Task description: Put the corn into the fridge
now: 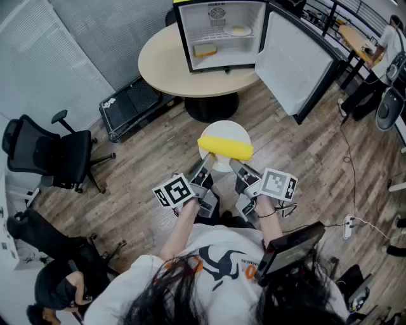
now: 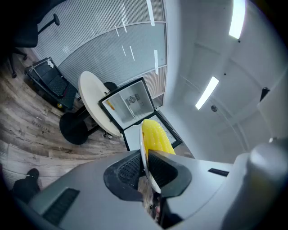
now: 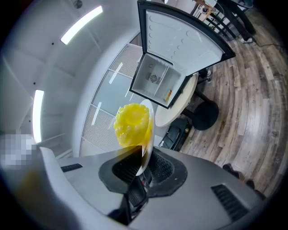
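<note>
1. Currently the carry step is in hand. My left gripper (image 1: 204, 170) and right gripper (image 1: 237, 167) each have their fingers clamped on the near rim of the white plate (image 1: 226, 130), and the corn (image 1: 226, 150) lies across it.
2. Plate and corn are well short of the fridge (image 1: 216, 14), which stands on the round table (image 1: 163, 63) with its door (image 1: 293, 63) swung wide.
3. Next move, as I judge it: advance to the fridge, hold the plate level so the corn cannot roll, and aim for free shelf space.
</note>
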A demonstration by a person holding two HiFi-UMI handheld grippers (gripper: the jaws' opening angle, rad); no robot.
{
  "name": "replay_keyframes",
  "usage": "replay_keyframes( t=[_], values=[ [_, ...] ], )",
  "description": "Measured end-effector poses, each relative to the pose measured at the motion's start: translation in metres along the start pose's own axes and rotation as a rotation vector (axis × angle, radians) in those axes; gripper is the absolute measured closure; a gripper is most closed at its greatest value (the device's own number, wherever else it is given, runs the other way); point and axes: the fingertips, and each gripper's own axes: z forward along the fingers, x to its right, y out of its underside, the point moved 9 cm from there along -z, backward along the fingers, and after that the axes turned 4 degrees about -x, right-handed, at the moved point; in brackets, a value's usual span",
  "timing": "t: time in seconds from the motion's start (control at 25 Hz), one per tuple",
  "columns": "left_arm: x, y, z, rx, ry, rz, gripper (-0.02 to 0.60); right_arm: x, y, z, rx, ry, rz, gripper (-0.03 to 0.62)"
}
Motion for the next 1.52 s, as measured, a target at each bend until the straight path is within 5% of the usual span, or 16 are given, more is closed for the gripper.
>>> replay_keyframes(
  t=[0.64,1.52],
  values=[
    [-0.014,-0.018,0.016,-0.003,-0.017,-0.021,0.541,0.008,-0.017,0.024,0.001,0.000,0.023,0.546],
    [-0.063,-0.125,0.106,-0.070,-0.025,-0.030,0.541,0.018,-0.113,0.122,0.026,0.042,0.043,0.546]
  ],
)
